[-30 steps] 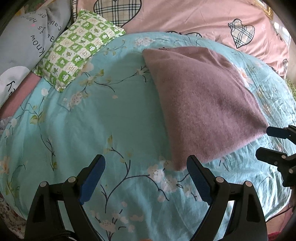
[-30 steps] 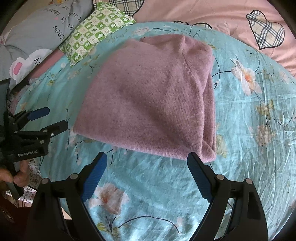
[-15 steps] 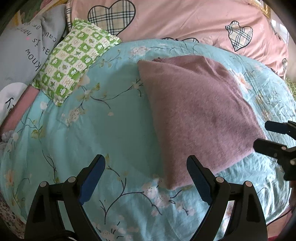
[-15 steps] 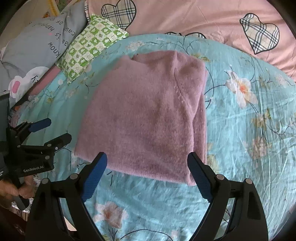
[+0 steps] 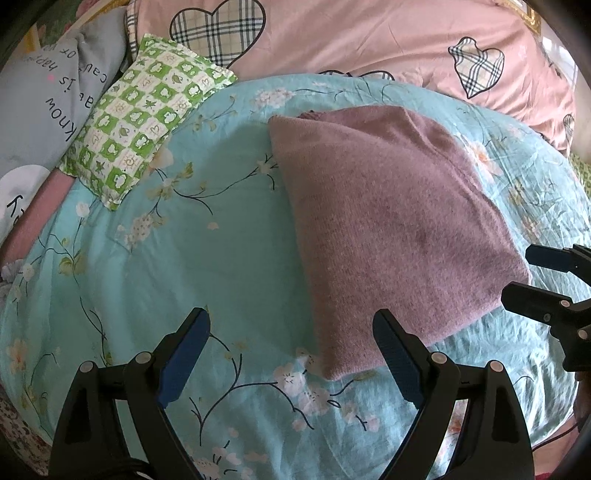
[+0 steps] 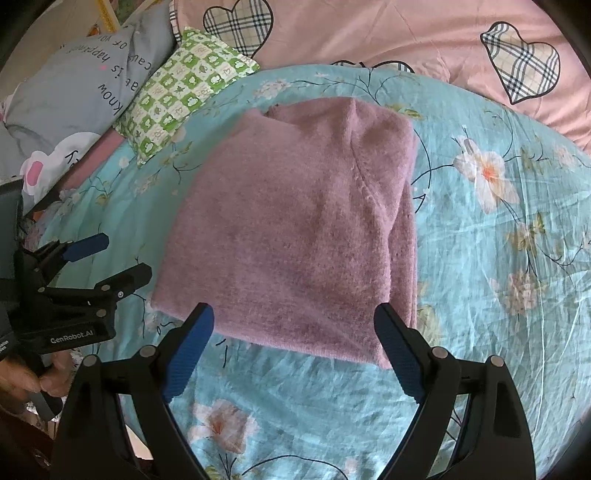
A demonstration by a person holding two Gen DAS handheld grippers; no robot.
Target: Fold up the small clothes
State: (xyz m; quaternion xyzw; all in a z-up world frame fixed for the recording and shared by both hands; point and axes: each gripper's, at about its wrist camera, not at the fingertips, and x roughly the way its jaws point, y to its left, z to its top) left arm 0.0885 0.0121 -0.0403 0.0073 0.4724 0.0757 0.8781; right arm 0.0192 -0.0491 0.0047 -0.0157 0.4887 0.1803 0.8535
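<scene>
A mauve knitted sweater (image 5: 391,229) (image 6: 295,229) lies folded into a flat rectangle on the turquoise floral bedsheet (image 5: 184,258) (image 6: 498,258). My left gripper (image 5: 291,332) is open, with nothing between its fingers; it hovers over the sheet just left of the sweater's near corner. My right gripper (image 6: 293,321) is open too, and its fingers straddle the sweater's near edge from above without touching it. Each gripper also shows in the other's view: the right gripper (image 5: 517,273) at the sweater's right corner, the left gripper (image 6: 125,254) off its left side.
A green checked pillow (image 5: 144,118) (image 6: 184,85), a grey lettered pillow (image 5: 44,96) (image 6: 74,96) and a pink heart-print quilt (image 5: 369,40) (image 6: 406,33) lie beyond the sweater. A hand (image 6: 33,380) grips the left gripper's handle. The bed's near edge runs just below both grippers.
Both grippers have pulled back and risen a little from the sweater, so more of the pillows and quilt shows. The sweater has not moved, and both grippers stay open.
</scene>
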